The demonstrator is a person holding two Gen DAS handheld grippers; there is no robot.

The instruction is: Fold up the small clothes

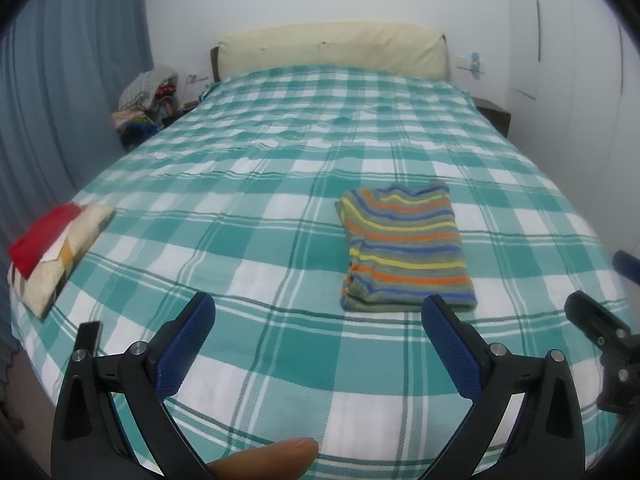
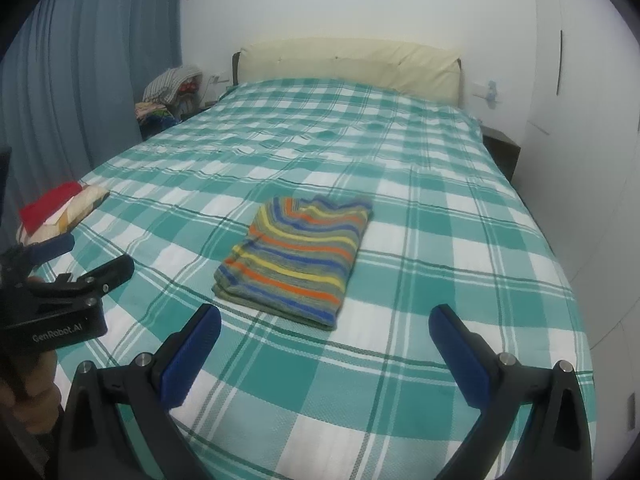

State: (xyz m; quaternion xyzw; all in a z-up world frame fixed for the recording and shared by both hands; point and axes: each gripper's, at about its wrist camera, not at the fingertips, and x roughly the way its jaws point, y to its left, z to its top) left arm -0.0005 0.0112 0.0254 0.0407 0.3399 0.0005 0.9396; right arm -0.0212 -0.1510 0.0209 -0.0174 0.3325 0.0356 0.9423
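Here, a striped garment (image 1: 406, 246) lies folded into a neat, thick rectangle on the bed (image 1: 240, 216). It looks soft and fuzzy, with grey, orange, yellow and blue lines running across it. In the left wrist view it sits right of the middle; in the right wrist view it sits at the middle, turned a little slantwise (image 2: 296, 256).

The bed cover is a flat cloth with big teal and white squares and thin dark lines. It has a few small wrinkles near the far end.

The left gripper (image 1: 318, 312) has its two fingers spread wide apart, holding nothing. The fingers are black and hard, with bumpy blue pads (image 1: 186, 350) on the inside. The right gripper (image 2: 324, 322) is spread wide too, and holds nothing.

At the left edge of the bed lies a folded pile (image 1: 56, 252), red cloth on top of cream cloth with a pattern. The pattern is too blurry to make out.

A fingertip (image 1: 266, 458) pokes in at the bottom of the left view; the rest of the hand is cut off. A puffy cream headboard (image 1: 332, 48) stands at the top middle. Blue curtains (image 1: 68, 80) hang in soft folds at the upper left. A heap of things (image 1: 146, 100) beside the bed is too small to tell.
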